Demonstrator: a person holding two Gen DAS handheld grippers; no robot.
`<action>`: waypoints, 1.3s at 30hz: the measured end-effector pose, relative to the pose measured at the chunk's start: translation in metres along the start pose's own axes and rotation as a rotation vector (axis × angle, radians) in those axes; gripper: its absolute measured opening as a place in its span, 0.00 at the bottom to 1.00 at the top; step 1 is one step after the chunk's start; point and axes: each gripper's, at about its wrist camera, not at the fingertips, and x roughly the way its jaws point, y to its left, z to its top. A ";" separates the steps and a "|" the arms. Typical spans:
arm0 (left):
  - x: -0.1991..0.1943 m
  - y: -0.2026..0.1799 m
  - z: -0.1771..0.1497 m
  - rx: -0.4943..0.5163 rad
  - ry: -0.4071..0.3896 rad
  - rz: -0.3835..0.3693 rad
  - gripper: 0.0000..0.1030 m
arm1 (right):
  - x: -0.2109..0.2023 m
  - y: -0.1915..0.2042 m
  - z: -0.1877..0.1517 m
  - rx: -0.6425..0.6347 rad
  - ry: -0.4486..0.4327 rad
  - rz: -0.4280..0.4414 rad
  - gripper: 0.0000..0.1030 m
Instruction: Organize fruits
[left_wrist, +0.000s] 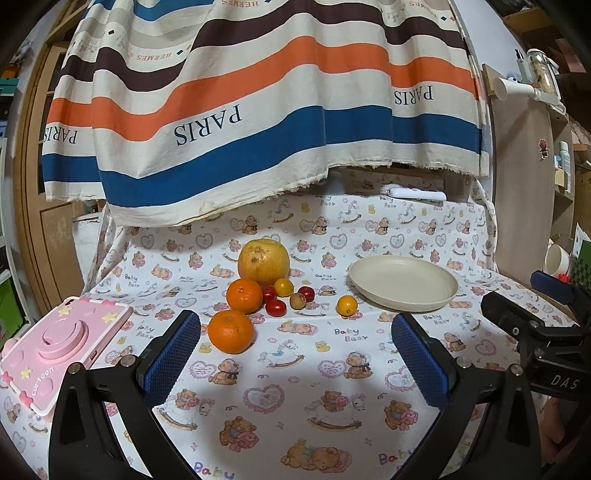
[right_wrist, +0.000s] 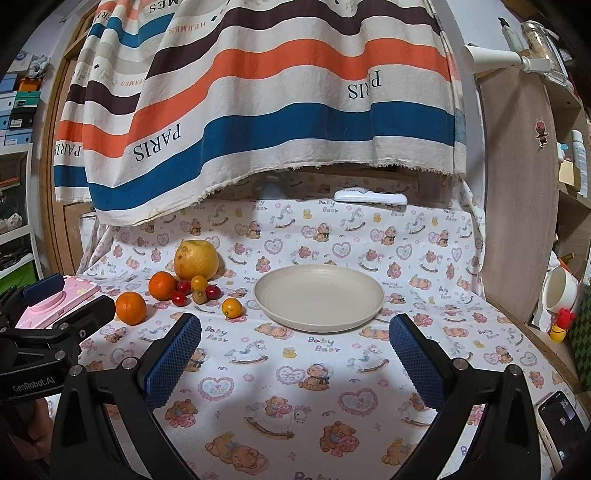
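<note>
Pink toy camera (left_wrist: 62, 343) sits way over at 9 o'clock, then the fruit pile with the near orange (left_wrist: 231, 331) and big pear (left_wrist: 263, 261) around 11, cream plate (left_wrist: 403, 282) at 1 with nothing on it, and the left gripper (left_wrist: 295, 363) and right gripper (right_wrist: 294, 360) both spread wide, holding nothing.

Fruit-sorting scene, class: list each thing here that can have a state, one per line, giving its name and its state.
plate: empty, upright on the cloth
pear: on the cloth, behind the small fruits
far orange: on the cloth, beside the pear
near orange: on the cloth, apart from the cluster
lone yellow tomato: on the cloth beside the plate, outside it
left hand-held gripper: open, holding nothing
right hand-held gripper: open, holding nothing
</note>
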 end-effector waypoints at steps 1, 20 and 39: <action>0.000 0.000 0.001 0.001 0.000 -0.001 1.00 | 0.000 0.001 0.000 0.000 0.001 0.000 1.00; 0.000 0.001 0.001 0.000 0.001 -0.002 1.00 | 0.002 0.000 -0.001 0.004 -0.004 -0.006 1.00; 0.000 0.002 0.001 0.001 0.003 -0.004 1.00 | 0.001 -0.002 -0.001 0.008 -0.007 -0.011 1.00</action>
